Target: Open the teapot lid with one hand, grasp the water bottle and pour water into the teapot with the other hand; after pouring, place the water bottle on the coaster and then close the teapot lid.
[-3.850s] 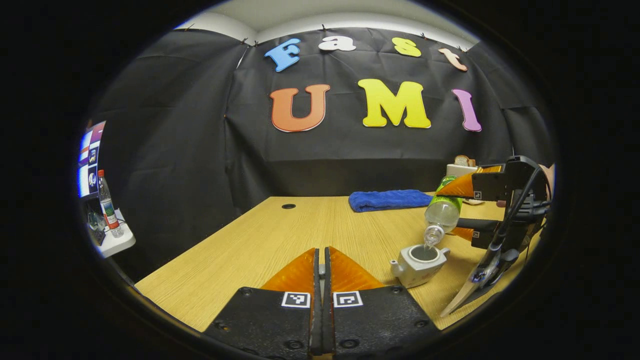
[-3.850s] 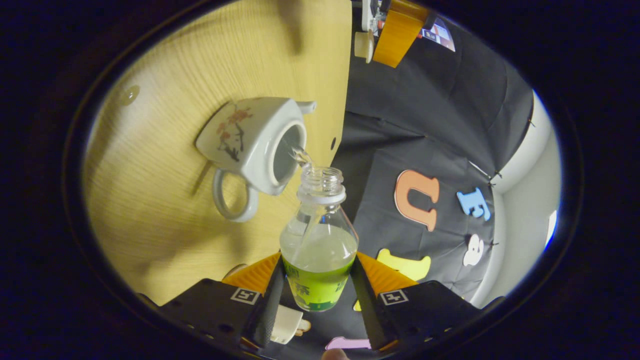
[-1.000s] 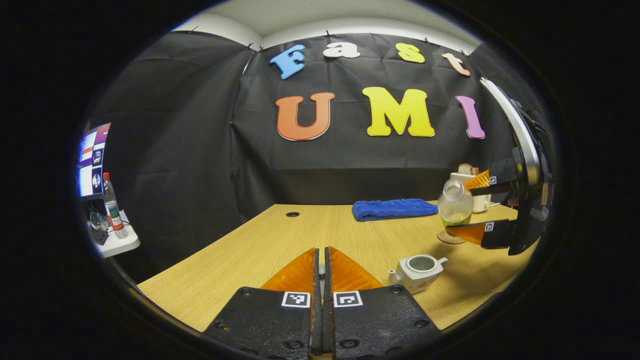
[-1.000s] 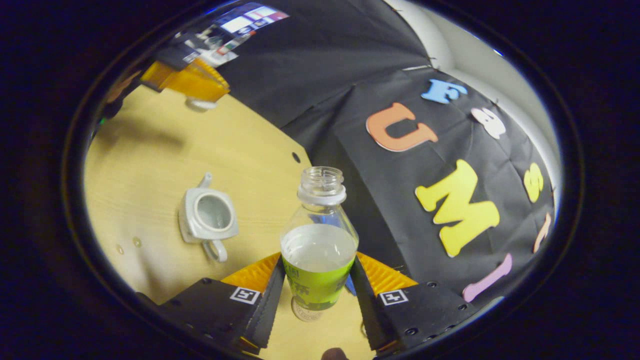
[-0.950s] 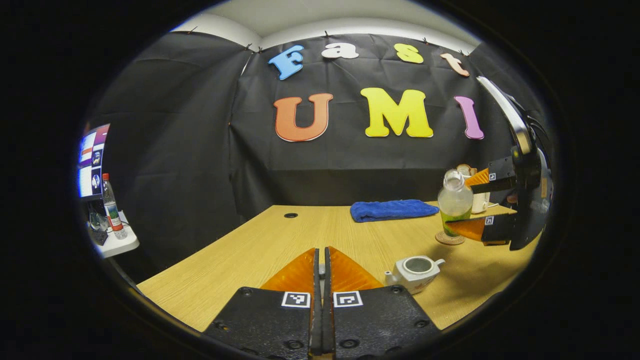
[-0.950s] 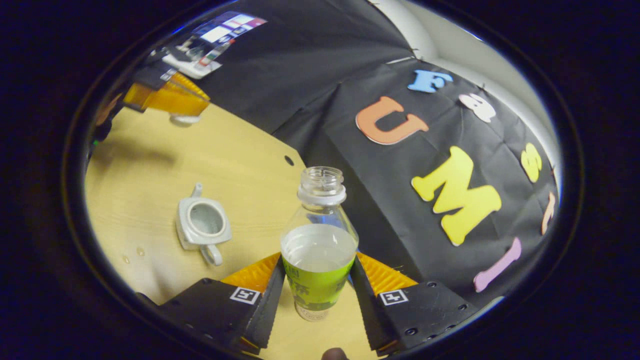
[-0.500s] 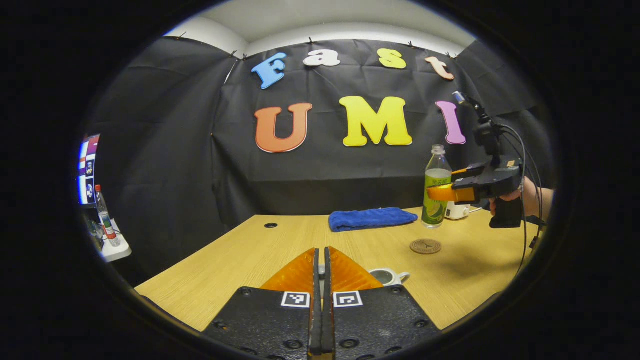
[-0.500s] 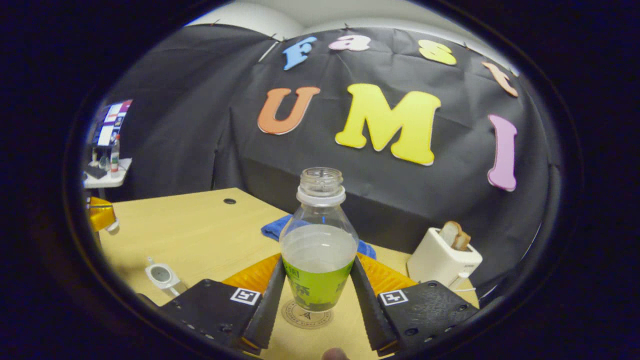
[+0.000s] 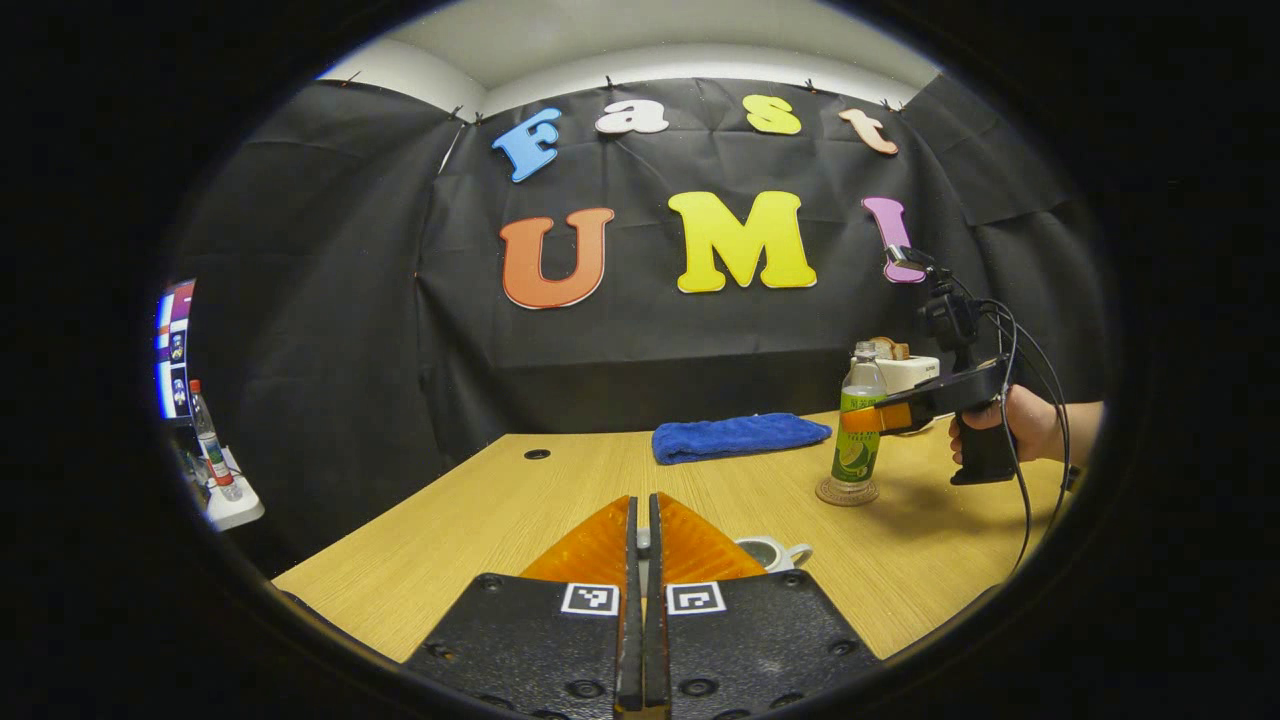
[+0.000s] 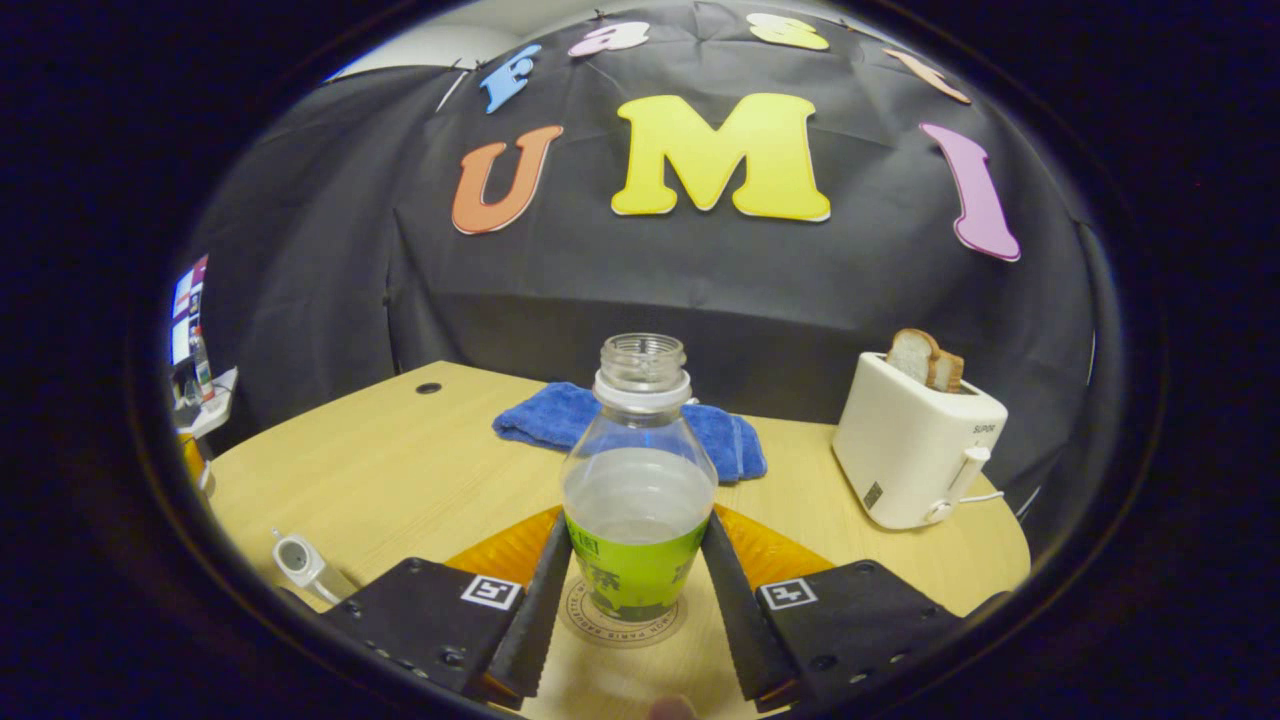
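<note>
The water bottle, uncapped, green-labelled and partly full, stands upright on the round coaster. My right gripper is shut on it at the label. In the left gripper view the bottle rests on the coaster at the right, with the right gripper clamped on it and a hand behind. The white teapot, lid off, peeks out just right of my left gripper, which is shut on the teapot lid; just a sliver of the lid shows between the fingers. The teapot also sits low left in the right gripper view.
A blue towel lies at the table's back. A white toaster with bread stands at the back right, its cord trailing. The wooden table has a cable hole. A side shelf with a bottle stands off to the left.
The right gripper tipped the bottle upright after pouring, carried it back from over the teapot and lowered it onto the coaster. The left gripper stayed shut and drifted slightly.
</note>
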The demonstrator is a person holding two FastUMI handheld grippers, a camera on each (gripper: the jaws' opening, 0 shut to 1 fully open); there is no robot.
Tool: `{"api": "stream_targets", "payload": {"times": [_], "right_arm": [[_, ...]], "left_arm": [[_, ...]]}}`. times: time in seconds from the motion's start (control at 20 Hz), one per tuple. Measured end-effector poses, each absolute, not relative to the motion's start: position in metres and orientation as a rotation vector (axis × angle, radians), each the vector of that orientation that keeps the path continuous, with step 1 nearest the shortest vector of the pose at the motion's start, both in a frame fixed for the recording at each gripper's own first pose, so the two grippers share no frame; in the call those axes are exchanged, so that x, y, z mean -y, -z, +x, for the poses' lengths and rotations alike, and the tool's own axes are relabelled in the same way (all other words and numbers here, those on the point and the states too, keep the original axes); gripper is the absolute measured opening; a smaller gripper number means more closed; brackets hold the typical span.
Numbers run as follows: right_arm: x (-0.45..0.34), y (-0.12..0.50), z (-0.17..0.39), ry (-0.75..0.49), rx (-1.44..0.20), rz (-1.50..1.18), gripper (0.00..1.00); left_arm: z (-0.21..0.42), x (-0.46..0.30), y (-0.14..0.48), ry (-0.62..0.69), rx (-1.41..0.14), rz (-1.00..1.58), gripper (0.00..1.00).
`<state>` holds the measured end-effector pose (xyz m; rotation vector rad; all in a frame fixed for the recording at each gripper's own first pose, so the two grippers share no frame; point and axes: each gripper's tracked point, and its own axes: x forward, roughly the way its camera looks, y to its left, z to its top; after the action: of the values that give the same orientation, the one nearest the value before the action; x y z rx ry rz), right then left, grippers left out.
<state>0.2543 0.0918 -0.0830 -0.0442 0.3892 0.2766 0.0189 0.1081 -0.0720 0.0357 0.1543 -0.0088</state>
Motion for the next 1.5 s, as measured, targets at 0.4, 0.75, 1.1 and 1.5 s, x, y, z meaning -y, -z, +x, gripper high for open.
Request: {"api": "stream_targets", "payload": {"times": [0.4, 0.75, 1.1, 1.5], "right_arm": [[-0.092, 0.089, 0.244, -0.270, -0.404, -0.044, 0.98], [-0.034, 0.109, 0.176, -0.202, -0.391, -0.062, 0.97], [-0.003, 0.088, 0.088, -0.160, -0.211, -0.097, 0.99], [-0.001, 0.082, 0.077, -0.156, -0.159, -0.088, 0.95]], "left_arm": [[0.022, -0.106, 0.078, 0.010, -0.167, 0.027, 0.04], [0.026, -0.083, 0.083, 0.040, -0.172, 0.026, 0.03], [0.050, -0.051, 0.107, 0.014, -0.198, -0.049, 0.04], [0.071, -0.043, 0.119, -0.003, -0.217, -0.033, 0.04]]}}
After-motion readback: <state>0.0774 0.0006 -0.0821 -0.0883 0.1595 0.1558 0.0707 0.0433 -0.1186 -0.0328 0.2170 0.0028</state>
